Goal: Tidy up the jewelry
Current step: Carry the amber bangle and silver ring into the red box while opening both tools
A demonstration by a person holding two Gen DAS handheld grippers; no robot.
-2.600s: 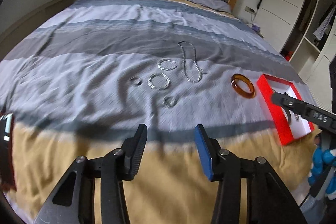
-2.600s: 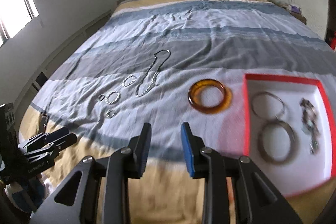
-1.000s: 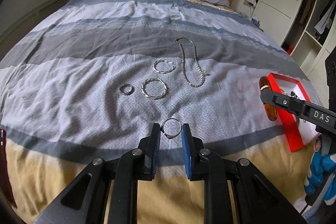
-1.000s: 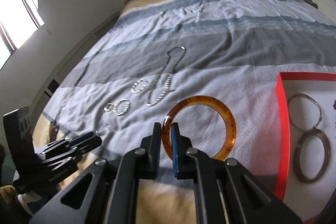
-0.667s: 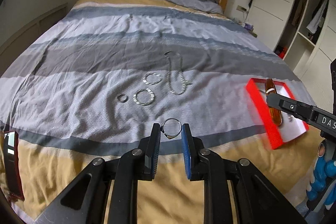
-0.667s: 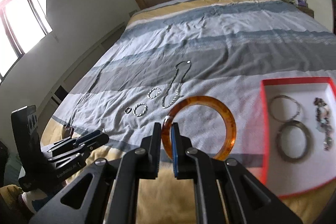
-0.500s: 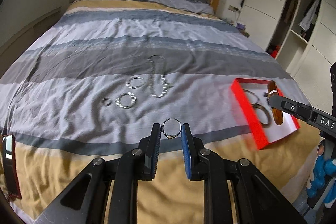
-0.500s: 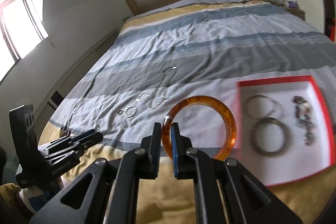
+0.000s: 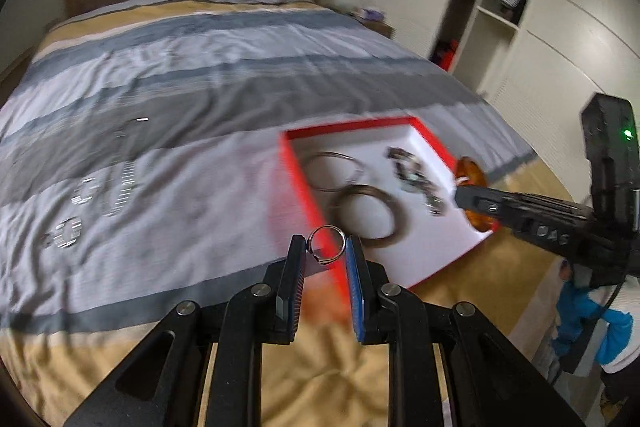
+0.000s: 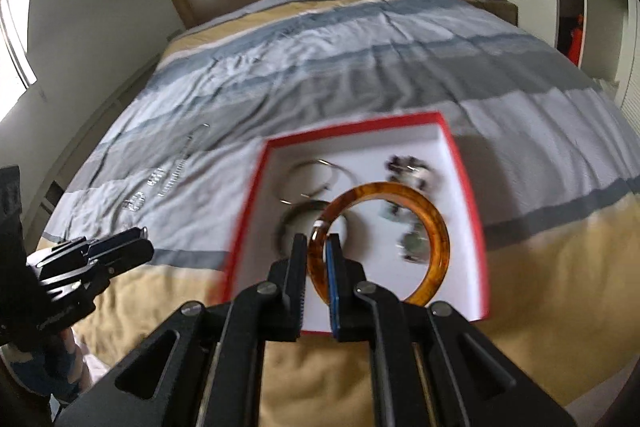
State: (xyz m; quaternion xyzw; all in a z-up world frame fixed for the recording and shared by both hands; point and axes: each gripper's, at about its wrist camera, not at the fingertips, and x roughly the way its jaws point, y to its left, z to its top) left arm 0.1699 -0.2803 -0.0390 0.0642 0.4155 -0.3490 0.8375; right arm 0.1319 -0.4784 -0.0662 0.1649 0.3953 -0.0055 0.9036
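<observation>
The left gripper (image 9: pixel 326 251) has its fingers (image 9: pixel 295 269) closed on a small silver ring (image 9: pixel 327 245), pinched at the tips so the band stands upright between the pads, in front of the near left wall of a red box (image 9: pixel 301 171) with a white inside. The right gripper (image 10: pixel 317 251) has its fingers (image 10: pixel 298 267) drawn almost together on the rim of an amber bangle (image 10: pixel 432 223), which stands out ahead of the tips and hangs above the box's white floor. Seen from the left wrist, that bangle (image 9: pixel 472 173) shows edge-on by the far right wall of the box. The box lies on a bed (image 10: pixel 360 39) covered by a quilt striped in grey, pale blue and yellow, near the quilt's yellow foot. In the box lie two thin metal bangles (image 9: pixel 362 205), one overlapping the other, and a beaded bracelet (image 9: pixel 416 177) to their right. Left of the box, well apart from it, a few blurred silver pieces (image 9: pixel 86 193) and a chain (image 10: pixel 188 155) lie on the quilt.
</observation>
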